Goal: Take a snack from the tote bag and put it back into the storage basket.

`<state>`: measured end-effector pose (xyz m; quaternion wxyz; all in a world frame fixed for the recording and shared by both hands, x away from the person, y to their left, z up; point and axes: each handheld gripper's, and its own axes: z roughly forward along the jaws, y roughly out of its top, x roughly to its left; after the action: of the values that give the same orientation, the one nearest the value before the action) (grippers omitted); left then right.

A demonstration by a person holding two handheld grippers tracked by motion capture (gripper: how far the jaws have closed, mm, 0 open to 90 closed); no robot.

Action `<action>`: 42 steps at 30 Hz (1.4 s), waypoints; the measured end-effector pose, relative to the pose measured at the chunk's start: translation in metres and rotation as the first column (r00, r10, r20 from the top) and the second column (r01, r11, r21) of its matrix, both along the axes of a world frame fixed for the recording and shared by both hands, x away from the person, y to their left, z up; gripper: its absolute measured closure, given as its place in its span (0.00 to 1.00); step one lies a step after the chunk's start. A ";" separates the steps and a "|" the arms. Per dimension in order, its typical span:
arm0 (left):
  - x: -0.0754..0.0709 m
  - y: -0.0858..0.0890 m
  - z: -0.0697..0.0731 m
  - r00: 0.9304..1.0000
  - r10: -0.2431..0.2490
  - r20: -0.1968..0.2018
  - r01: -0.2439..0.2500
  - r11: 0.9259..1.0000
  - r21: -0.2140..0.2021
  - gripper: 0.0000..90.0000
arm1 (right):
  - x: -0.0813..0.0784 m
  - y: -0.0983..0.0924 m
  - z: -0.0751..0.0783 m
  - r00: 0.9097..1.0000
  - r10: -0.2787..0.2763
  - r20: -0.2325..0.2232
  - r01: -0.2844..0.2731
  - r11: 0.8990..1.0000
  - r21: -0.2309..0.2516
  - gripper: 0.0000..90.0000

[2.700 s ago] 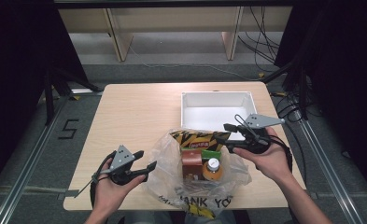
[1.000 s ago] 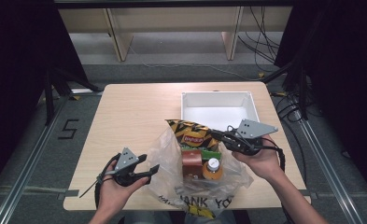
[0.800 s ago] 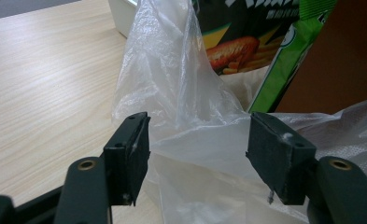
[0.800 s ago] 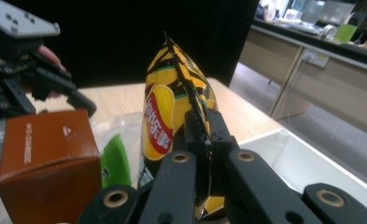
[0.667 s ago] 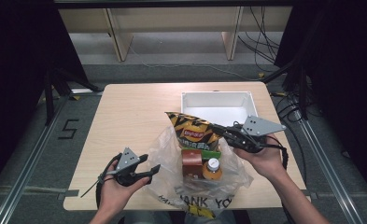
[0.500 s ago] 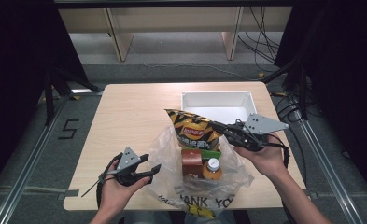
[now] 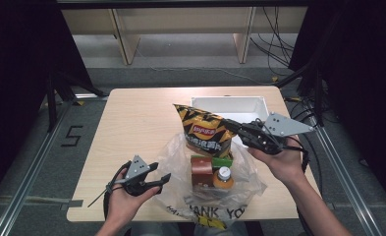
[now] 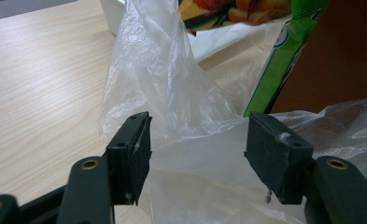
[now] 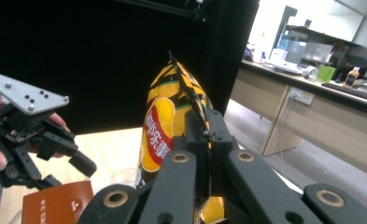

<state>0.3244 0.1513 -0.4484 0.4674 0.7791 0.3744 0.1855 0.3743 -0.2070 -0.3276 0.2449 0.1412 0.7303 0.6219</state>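
Observation:
A yellow and black chip bag hangs upright above the mouth of a clear plastic bag. My right gripper is shut on the chip bag's right edge. In the right gripper view the jaws pinch the crimped seam of the chip bag. My left gripper rests open at the plastic bag's left side. In the left gripper view the plastic bag's film lies loose between the spread pads. A brown carton, a green packet and an orange-capped bottle stay in the bag.
A white bin stands at the table's far right, just behind the chip bag. The wooden table has bare room on its left half. The person's hands come in from the near edge.
My right gripper has risen with the chip bag, drawing it up out of the plastic bag and a little towards the bin. The left gripper has stayed in place.

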 end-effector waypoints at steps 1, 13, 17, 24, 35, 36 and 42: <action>0.000 0.000 0.000 1.000 -0.006 0.001 0.006 1.000 -0.005 0.44 | 0.000 0.000 0.002 1.000 -0.001 0.004 0.001 1.000 0.001 1.00; 0.003 0.001 -0.001 0.999 -0.024 0.023 0.023 1.000 0.022 0.44 | 0.001 0.001 0.013 1.000 -0.009 0.021 0.008 0.999 0.034 1.00; 0.002 0.000 -0.002 1.000 -0.014 0.012 0.014 1.000 0.013 0.44 | 0.001 0.002 0.017 0.998 -0.022 0.051 0.019 0.999 0.048 1.00; 0.001 0.000 -0.001 1.000 -0.013 0.009 0.013 1.000 0.009 0.44 | 0.000 0.002 0.023 0.998 -0.028 0.056 0.024 0.997 0.074 1.00; 0.002 -0.001 -0.003 1.000 -0.016 0.008 0.016 1.000 0.001 0.44 | 0.001 0.007 0.034 0.996 -0.041 0.077 0.033 0.994 0.101 1.00; 0.002 -0.001 -0.003 1.000 -0.016 0.008 0.016 1.000 0.001 0.44 | 0.001 0.007 0.035 0.997 -0.039 0.071 0.032 0.994 0.101 1.00; 0.001 -0.001 -0.002 1.000 -0.016 0.010 0.016 1.000 0.006 0.44 | 0.003 0.007 0.039 0.996 -0.053 0.076 0.044 0.993 0.108 1.00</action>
<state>0.3259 0.1500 -0.4505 0.4686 0.7824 0.3652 0.1868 0.3768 -0.2001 -0.2890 0.2806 0.1472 0.6824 0.6587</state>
